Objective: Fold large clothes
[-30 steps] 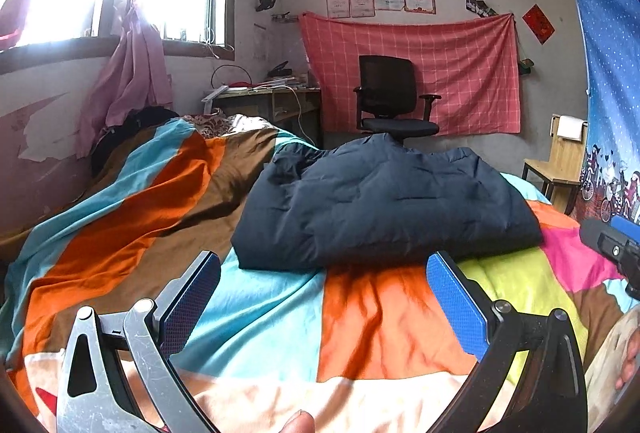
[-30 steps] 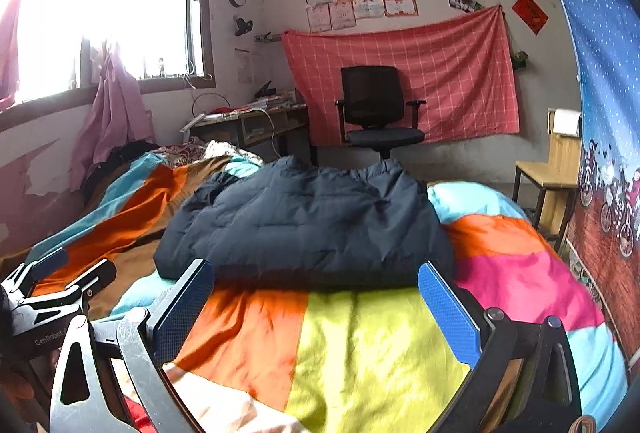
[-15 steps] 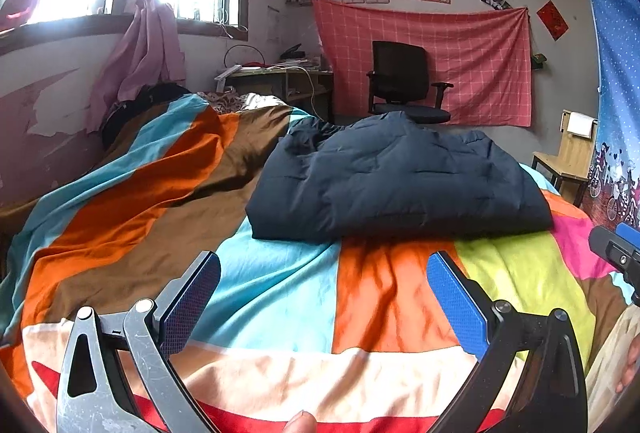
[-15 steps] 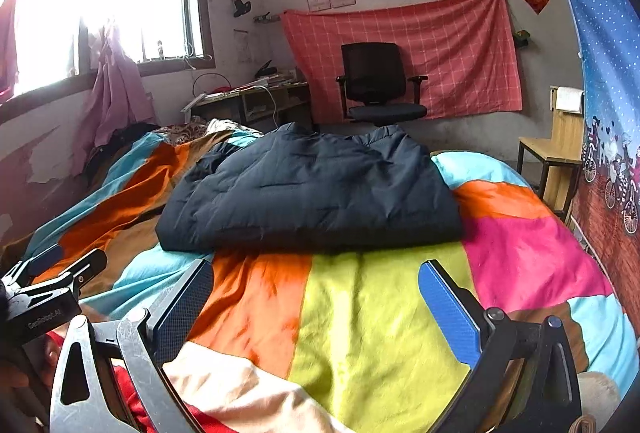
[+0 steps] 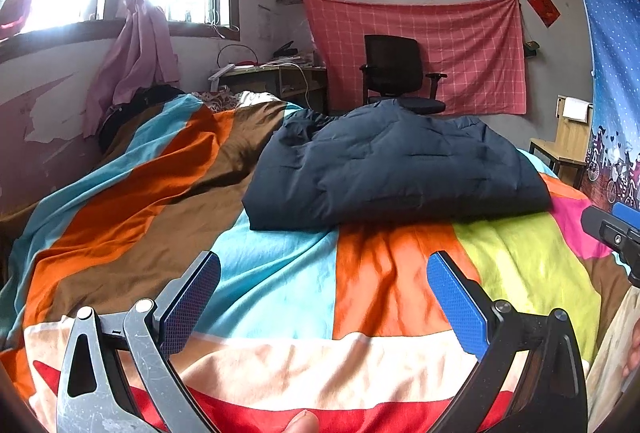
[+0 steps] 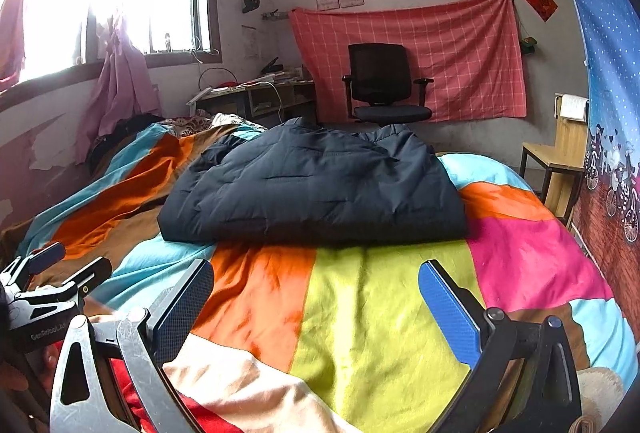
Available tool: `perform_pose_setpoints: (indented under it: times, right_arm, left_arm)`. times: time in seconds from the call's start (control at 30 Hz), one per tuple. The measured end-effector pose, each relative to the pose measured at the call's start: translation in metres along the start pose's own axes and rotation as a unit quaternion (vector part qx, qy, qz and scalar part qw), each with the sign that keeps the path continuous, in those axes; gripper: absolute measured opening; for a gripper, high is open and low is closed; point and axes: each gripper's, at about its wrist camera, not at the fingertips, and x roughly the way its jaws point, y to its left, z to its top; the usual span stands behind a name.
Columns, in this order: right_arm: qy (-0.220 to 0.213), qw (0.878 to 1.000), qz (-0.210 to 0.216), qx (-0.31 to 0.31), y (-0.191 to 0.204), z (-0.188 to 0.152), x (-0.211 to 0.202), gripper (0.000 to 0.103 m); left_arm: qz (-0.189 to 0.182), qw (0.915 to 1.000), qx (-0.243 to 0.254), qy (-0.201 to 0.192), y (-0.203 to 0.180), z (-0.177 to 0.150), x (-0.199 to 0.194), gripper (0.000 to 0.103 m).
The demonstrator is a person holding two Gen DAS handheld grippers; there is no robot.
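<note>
1. Left claw: held low over the near edge of the bed, pointing toward the far wall. Its blue-padded fingers stand wide apart, with nothing between them and no contact with the cover.
2. Right claw: same low, level pose, just right of the left one, which shows at the left edge of its view. Fingers wide apart, gripping nothing.
3. Dark navy quilted puffer jacket: lies folded into a thick bundle on the multicoloured patchwork bed cover, in the middle of the bed, beyond both claws and well apart from them. Its near folded edge runs straight across.
4. Surroundings: a black office chair stands past the bed before a red checked cloth on the far wall; a wooden chair stands at far right.
</note>
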Motion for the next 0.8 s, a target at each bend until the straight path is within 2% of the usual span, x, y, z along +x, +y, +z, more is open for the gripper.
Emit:
perform_pose_setpoints:
  times: [0.8]
  right_arm:
    - [0.001, 1.000, 0.001, 0.002, -0.0018, -0.0019, 0.0007, 0.103]
  left_arm:
    - [0.002, 1.0000, 0.002, -0.005, 0.0008, 0.0005, -0.0017, 0.101]
